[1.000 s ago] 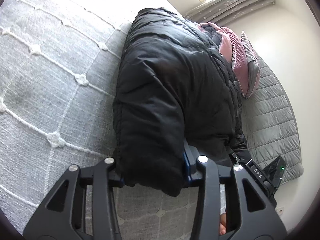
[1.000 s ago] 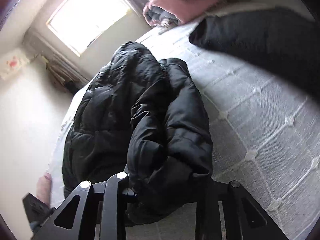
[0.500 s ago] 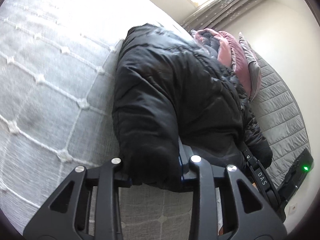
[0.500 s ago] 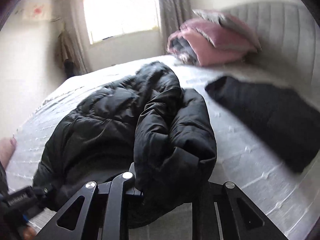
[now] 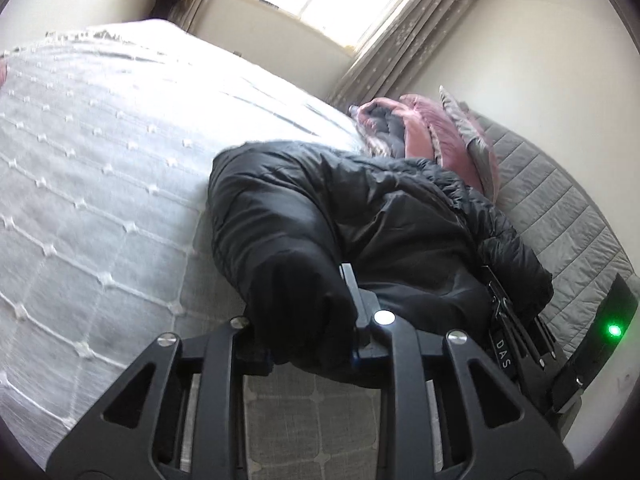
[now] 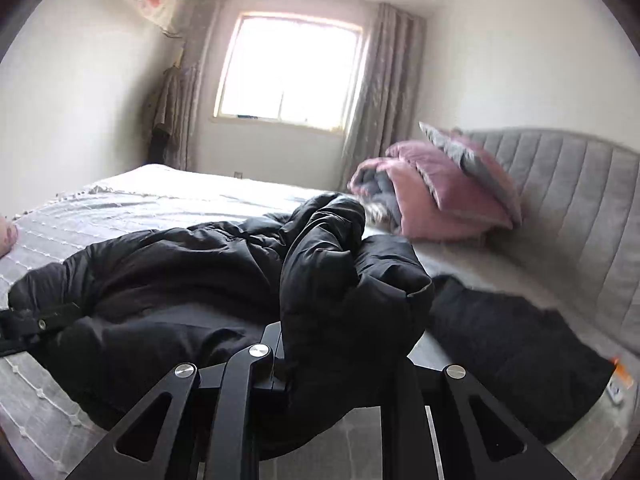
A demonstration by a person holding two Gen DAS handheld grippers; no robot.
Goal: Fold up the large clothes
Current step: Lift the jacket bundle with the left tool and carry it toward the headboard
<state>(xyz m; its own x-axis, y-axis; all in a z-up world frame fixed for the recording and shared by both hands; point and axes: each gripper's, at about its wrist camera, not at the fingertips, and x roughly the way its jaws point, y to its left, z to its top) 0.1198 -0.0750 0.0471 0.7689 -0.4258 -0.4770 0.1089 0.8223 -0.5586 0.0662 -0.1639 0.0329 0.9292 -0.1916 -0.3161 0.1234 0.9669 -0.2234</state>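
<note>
Both wrist views are tilting up toward the window since a second ago; black puffer jacket (image 5: 384, 216) is lying mid-frame on the bed (image 5: 100, 168); left gripper (image 5: 308, 344) and right gripper (image 6: 344, 364) jaws are clamping its bunched near corners, probably lifting them for folding toward the pink pillows (image 6: 436, 196) next.

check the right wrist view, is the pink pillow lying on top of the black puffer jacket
No, the pink pillow leans against the headboard, apart from the black puffer jacket.

Jacket (image 6: 168, 280) on bed (image 6: 140, 196), pillows (image 6: 440, 192) behind by headboard (image 6: 568, 200).

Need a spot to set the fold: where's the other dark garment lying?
In the right wrist view, the flat dark garment lies on the bed at right, between the black puffer jacket and the grey headboard.
</note>
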